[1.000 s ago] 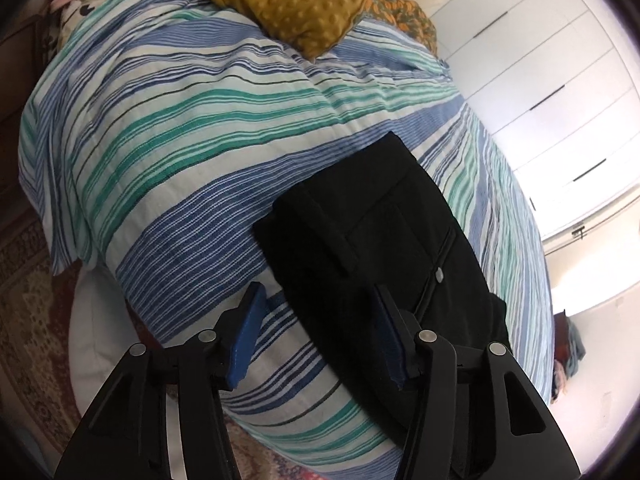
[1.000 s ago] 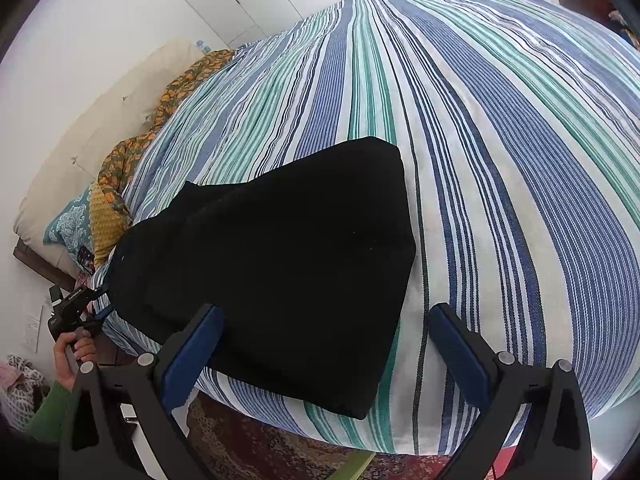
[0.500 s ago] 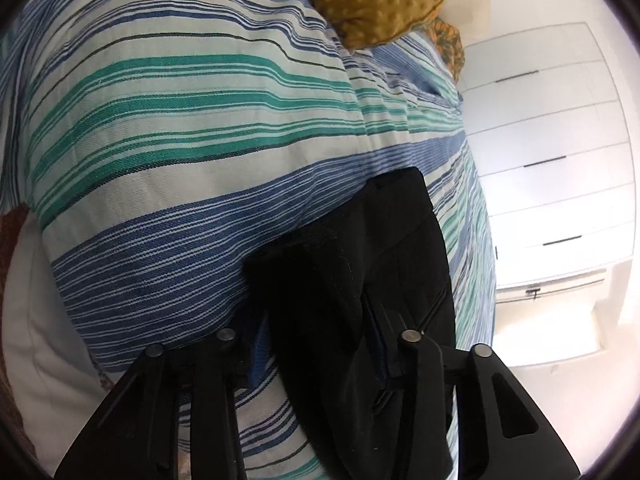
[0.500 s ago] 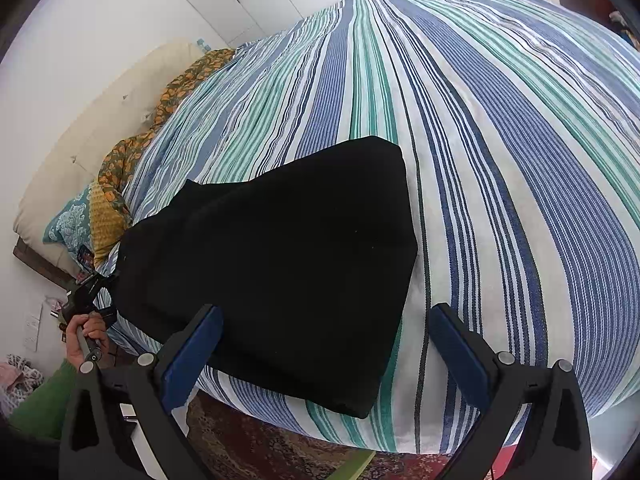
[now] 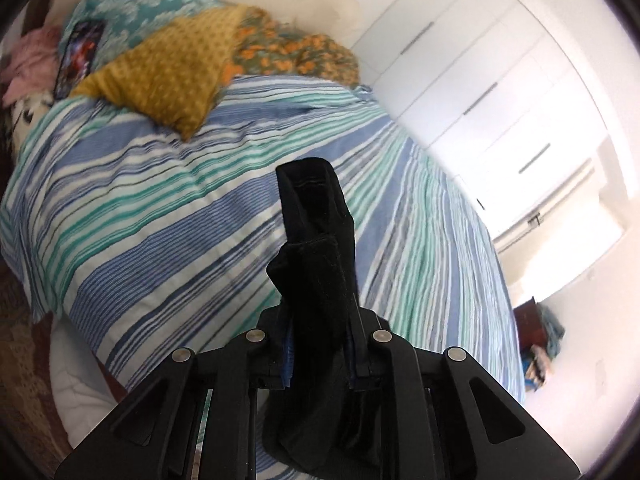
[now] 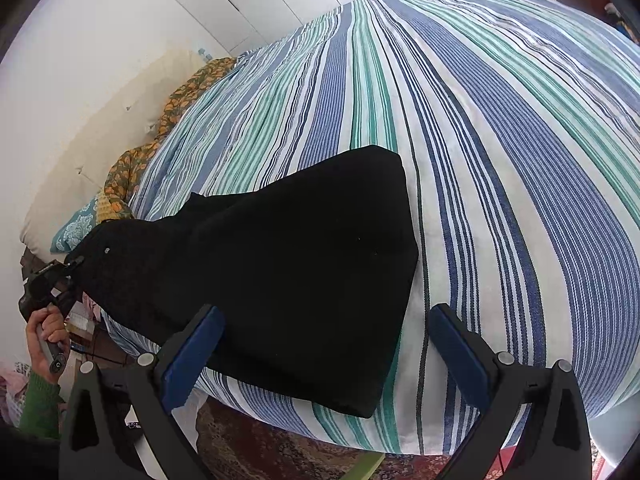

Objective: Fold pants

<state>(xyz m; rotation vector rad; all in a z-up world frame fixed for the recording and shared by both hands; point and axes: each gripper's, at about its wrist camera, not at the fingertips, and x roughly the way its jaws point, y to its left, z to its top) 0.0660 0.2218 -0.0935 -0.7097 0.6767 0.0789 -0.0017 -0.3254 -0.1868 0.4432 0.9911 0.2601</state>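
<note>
The black pants (image 6: 280,260) lie folded on the striped bedspread (image 6: 480,120), reaching its near edge. In the left wrist view my left gripper (image 5: 320,320) has its jaws closing, and the pads pinch a bunched end of the pants (image 5: 316,220), which stands up off the bed between them. From the right wrist view the left gripper (image 6: 52,276) holds the pants' far left end, with a hand (image 6: 44,328) on its handle. My right gripper (image 6: 324,316) hangs open above the pants' near edge, with nothing pressed between its blue pads (image 6: 192,344).
A mustard pillow (image 5: 168,76), a floral cushion (image 5: 292,48) and a teal pillow (image 5: 140,4) sit at the head of the bed. White wardrobe doors (image 5: 480,80) line the far side. A patterned rug (image 6: 280,448) covers the floor below the bed's edge.
The left gripper closed on the end of the pants and rose, lifting that end off the bed. The right gripper stayed where it was, still open.
</note>
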